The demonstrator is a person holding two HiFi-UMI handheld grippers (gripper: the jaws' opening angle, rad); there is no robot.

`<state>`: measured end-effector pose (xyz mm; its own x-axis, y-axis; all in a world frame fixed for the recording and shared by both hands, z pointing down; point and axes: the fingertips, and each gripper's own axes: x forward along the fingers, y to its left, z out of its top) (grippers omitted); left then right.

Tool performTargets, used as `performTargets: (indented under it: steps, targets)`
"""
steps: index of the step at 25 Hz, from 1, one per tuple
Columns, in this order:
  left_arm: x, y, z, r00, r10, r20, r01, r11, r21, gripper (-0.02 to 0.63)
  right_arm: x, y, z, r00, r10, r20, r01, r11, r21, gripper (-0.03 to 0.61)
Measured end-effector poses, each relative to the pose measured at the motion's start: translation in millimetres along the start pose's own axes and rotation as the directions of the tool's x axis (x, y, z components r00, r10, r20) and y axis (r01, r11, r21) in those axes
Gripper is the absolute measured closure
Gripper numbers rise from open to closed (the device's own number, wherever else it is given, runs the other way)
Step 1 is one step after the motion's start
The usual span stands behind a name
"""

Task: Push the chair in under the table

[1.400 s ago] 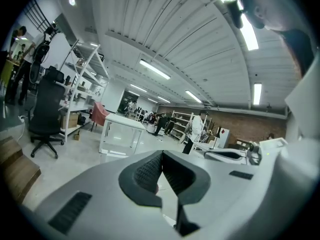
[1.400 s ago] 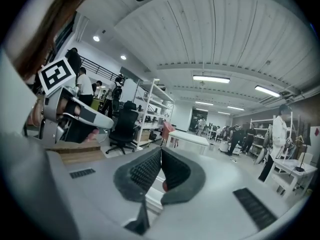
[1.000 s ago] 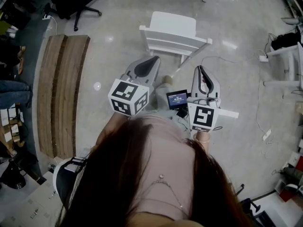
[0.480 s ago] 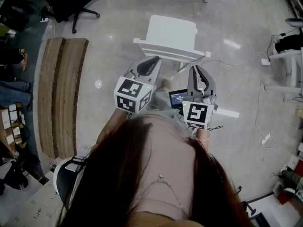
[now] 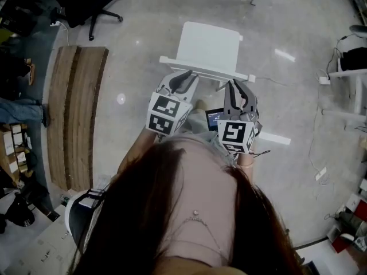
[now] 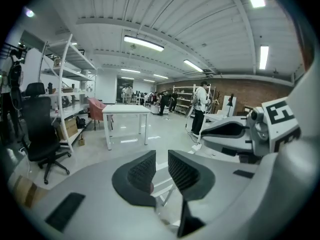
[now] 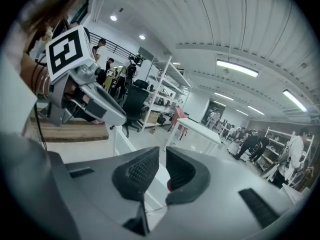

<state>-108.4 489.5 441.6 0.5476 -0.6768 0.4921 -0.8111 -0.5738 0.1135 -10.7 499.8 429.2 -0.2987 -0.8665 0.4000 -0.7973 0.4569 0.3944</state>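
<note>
The chair [image 5: 209,44] is white, hard and slatted, with a flat square seat and a straight top rail. It stands on a glossy grey floor [image 5: 137,33] just beyond the person, its back toward them. To the left lie two long brown wooden boards [image 5: 74,107], and a black wheeled office chair [image 5: 94,4] stands at the far left. The table [image 6: 126,111], white with thin straight legs, stands far across the floor, well apart from the chair.

The left tongs [image 5: 184,76] are smooth grey shells with black ribbed pads [image 6: 140,171], parted by a narrow slit. Their tips reach the left part of the top rail. White slats show through the slit, and nothing is pinched. The right tongs [image 5: 238,86] are likewise parted by a narrow slit, with their tips at the rail's right part. Whether either pair touches the rail I cannot tell.
</note>
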Motion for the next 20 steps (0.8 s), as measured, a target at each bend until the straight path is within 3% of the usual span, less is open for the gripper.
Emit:
performTargets:
  steps: [6,11,14,20]
  targets:
    - [23,15,-10,0.998,0.044,-0.046,-0.041,0.998,0.057,0.523,20,-1,-10,0.999,0.034,-0.026,-0.035,0.999,-0.035,0.555]
    - [41,17,-22,0.994,0.036,-0.104,-0.028,0.996,0.081,0.494,34,3,-23,0.996,0.07,-0.057,-0.074,0.994,-0.075,0.553]
    - [52,17,-30,0.99,0.044,-0.137,-0.027,0.992,0.121,0.488,42,8,-35,0.991,0.108,-0.084,-0.116,0.989,-0.094,0.492]
    - [67,17,-40,0.98,0.053,-0.193,-0.018,0.984,0.175,0.468,55,14,-52,0.983,0.136,-0.127,-0.154,0.977,-0.148,0.461]
